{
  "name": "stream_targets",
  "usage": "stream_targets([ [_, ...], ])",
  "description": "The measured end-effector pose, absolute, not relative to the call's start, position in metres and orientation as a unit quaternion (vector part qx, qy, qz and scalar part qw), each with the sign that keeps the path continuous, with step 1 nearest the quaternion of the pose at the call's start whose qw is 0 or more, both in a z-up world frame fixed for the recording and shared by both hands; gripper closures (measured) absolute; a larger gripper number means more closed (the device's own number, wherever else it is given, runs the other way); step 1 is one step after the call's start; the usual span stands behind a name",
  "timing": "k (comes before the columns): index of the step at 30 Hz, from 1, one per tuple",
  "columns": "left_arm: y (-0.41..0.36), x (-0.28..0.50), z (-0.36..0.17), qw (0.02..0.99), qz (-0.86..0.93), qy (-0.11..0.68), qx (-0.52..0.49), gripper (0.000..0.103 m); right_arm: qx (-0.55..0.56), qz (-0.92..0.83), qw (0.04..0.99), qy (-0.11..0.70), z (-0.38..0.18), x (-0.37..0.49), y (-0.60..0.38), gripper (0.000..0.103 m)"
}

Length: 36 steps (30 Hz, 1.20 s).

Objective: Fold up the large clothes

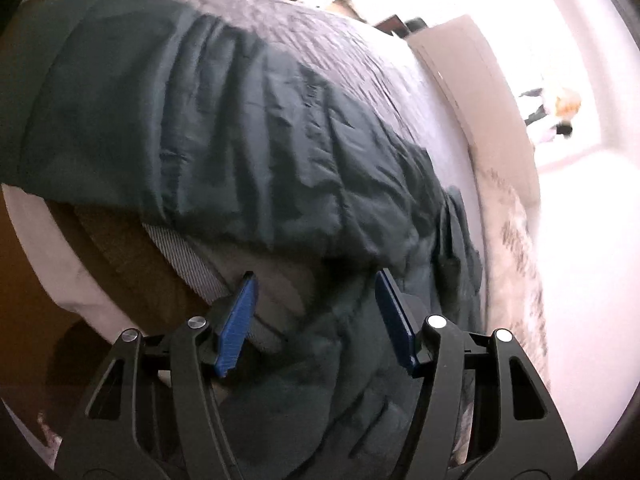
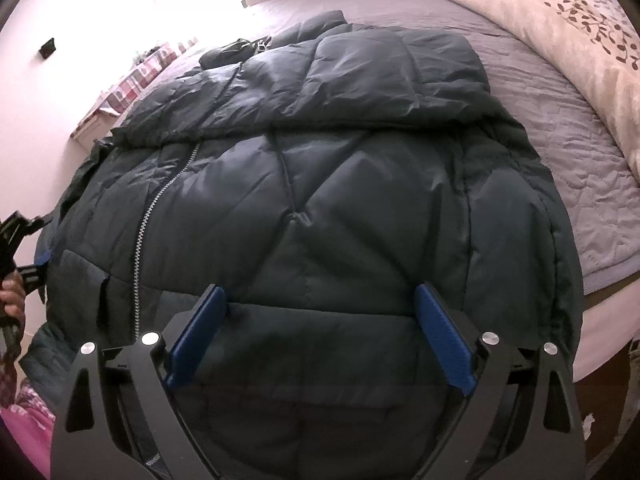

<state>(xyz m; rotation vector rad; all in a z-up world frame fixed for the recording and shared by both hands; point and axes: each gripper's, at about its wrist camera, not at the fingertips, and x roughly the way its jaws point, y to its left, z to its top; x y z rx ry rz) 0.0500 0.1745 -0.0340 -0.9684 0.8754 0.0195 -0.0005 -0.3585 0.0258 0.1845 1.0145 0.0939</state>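
A large dark green quilted puffer jacket (image 2: 320, 184) lies spread on a bed, zipper (image 2: 146, 216) up its left side, a folded part across its far end. My right gripper (image 2: 320, 300) is open, its blue fingers (image 2: 440, 332) spread just over the jacket's near hem. My left gripper (image 1: 316, 284) is open at the jacket's (image 1: 224, 128) side edge, which hangs over the bed's edge. The left gripper also shows at the far left of the right wrist view (image 2: 20, 248), held by a hand.
The bed has a lilac quilted cover (image 2: 540, 112) and a floral cream duvet (image 2: 580, 20) at its far right. A beige headboard panel (image 1: 476, 80) and a bright wall lie beyond. The brown bed base and white mattress side (image 1: 52, 256) show below the jacket.
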Motion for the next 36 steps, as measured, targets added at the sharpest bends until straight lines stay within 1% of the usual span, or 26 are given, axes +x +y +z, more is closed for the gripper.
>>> stream_targets([
  [10,0.211,0.048,-0.032,0.791,0.078,0.355,-0.492,0.043,0.074,0.04,0.868,0.489,0.025,0.001,-0.353,0.009],
  [12,0.214,0.05,-0.028,0.802,0.11,0.344,-0.476,0.046,0.073,0.04,0.868,0.489,0.025,0.0,-0.353,0.009],
  [13,0.214,0.05,-0.024,0.808,0.12,0.341,-0.465,0.053,0.074,0.04,0.868,0.489,0.025,0.001,-0.353,0.009],
  [14,0.215,0.052,-0.021,0.818,0.132,0.339,-0.447,0.064,0.074,0.04,0.868,0.489,0.025,0.001,-0.353,0.009],
  [15,0.216,0.053,-0.018,0.823,0.139,0.338,-0.434,0.071,0.073,0.04,0.868,0.489,0.025,0.001,-0.353,0.009],
  [16,0.219,0.053,-0.015,0.83,0.15,0.337,-0.418,0.086,0.073,0.04,0.868,0.489,0.025,0.001,-0.353,0.009],
  [17,0.22,0.055,-0.011,0.836,0.158,0.336,-0.403,0.092,0.074,0.04,0.868,0.489,0.025,0.001,-0.353,0.009],
  [20,0.218,0.062,0.016,0.864,0.174,0.317,-0.351,0.095,0.075,0.041,0.869,0.488,0.025,0.0,-0.353,0.009],
  [22,0.215,0.063,0.039,0.885,0.174,0.298,-0.311,0.096,0.078,0.043,0.869,0.487,0.026,0.0,-0.354,0.009],
  [25,0.196,0.074,0.094,0.927,0.14,0.253,-0.24,0.097,0.084,0.045,0.87,0.484,0.027,0.0,-0.356,0.009],
  [28,0.156,0.074,0.158,0.964,0.065,0.203,-0.161,0.097,0.094,0.048,0.87,0.481,0.028,0.0,-0.359,0.009],
  [31,0.101,0.078,0.195,0.978,-0.027,0.184,-0.092,0.097,0.108,0.054,0.871,0.476,0.029,-0.001,-0.364,0.01],
  [33,0.055,0.083,0.205,0.977,-0.092,0.186,-0.043,0.097,0.118,0.058,0.871,0.473,0.029,-0.002,-0.367,0.01],
  [36,-0.009,0.092,0.195,0.959,-0.178,0.221,0.012,0.097,0.132,0.064,0.871,0.469,0.03,-0.004,-0.371,0.01],
])
